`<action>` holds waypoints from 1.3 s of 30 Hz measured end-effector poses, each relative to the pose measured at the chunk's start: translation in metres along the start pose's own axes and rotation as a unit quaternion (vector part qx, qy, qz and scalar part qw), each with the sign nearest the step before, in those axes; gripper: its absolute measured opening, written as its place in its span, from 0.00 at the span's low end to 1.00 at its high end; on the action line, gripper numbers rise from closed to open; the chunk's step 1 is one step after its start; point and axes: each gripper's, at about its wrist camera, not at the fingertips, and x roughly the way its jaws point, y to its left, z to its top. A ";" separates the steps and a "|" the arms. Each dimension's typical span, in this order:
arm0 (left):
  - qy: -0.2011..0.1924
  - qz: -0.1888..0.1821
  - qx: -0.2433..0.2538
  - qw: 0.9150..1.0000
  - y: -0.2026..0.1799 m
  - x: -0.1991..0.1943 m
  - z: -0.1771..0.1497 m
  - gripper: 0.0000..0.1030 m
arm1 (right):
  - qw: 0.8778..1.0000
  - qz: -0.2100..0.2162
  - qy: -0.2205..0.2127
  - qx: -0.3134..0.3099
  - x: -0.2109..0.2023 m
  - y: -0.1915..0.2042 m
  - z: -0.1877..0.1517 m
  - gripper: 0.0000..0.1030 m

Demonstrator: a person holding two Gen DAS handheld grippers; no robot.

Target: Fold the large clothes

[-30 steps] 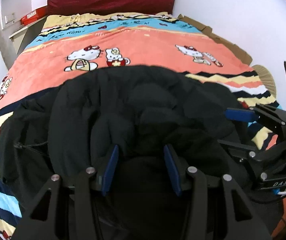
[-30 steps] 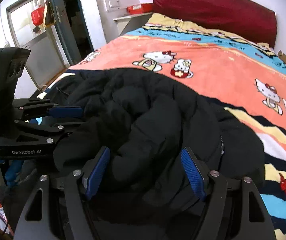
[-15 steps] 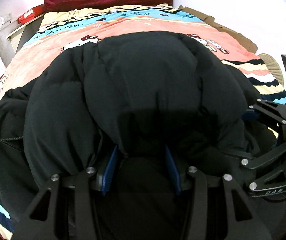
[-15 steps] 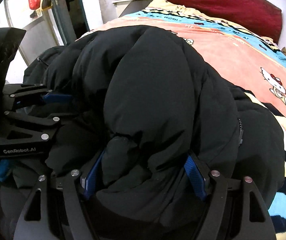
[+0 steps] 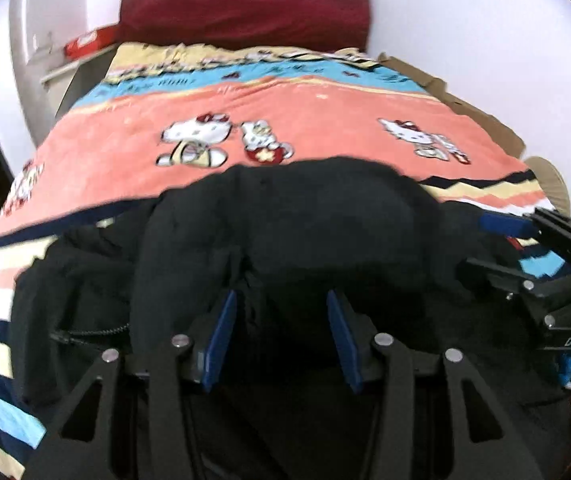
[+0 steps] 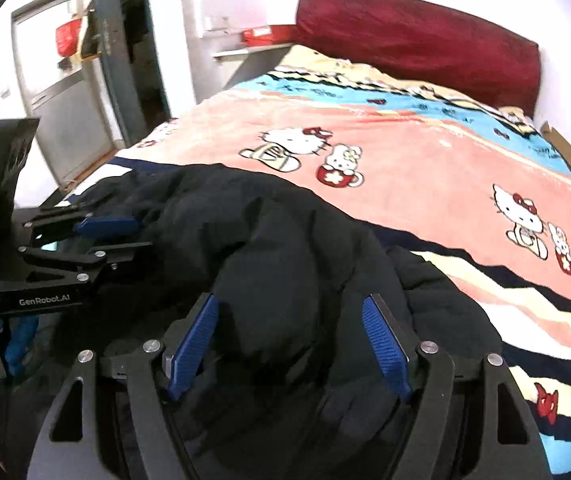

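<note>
A bulky black puffer jacket (image 5: 317,220) lies bunched at the near end of the bed; it also fills the near part of the right wrist view (image 6: 285,256). My left gripper (image 5: 281,304) has its blue pads closed on a thick fold of the jacket. My right gripper (image 6: 289,312) grips another thick fold between its blue pads. Each gripper shows in the other's view: the right one at the right edge (image 5: 525,248), the left one at the left edge (image 6: 97,236). A zipper (image 5: 89,332) shows at the jacket's left side.
The bed carries a coral, blue and striped cartoon-cat blanket (image 5: 305,120) with a dark red headboard cushion (image 5: 245,12). White wall and cardboard (image 5: 465,100) run along the right. A shelf with a red box (image 6: 261,36) and a doorway (image 6: 125,60) stand on the left.
Half a second ago the jacket was raised high and hid most of the bed. Now it has dropped back low, and the blanket shows again beyond it. Both grippers still hold their folds.
</note>
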 end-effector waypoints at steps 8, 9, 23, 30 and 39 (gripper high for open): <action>0.008 0.008 0.014 1.000 -0.001 0.029 -0.018 0.45 | 0.999 -0.005 0.035 0.020 0.043 -0.009 -0.027 0.72; 0.009 0.008 0.013 1.000 -0.001 0.030 -0.018 0.45 | 0.999 -0.004 0.033 0.026 0.044 -0.010 -0.029 0.72; -0.008 0.000 0.008 1.000 -0.018 -0.019 -0.043 0.45 | 1.000 -0.003 0.005 0.020 -0.020 0.020 -0.042 0.72; 0.010 0.018 0.011 1.000 -0.020 0.003 -0.055 0.45 | 0.999 -0.003 0.037 0.023 0.017 0.020 -0.065 0.73; 0.005 0.022 0.001 1.000 -0.023 -0.046 -0.056 0.45 | 0.998 -0.017 0.041 0.035 -0.019 0.023 -0.061 0.73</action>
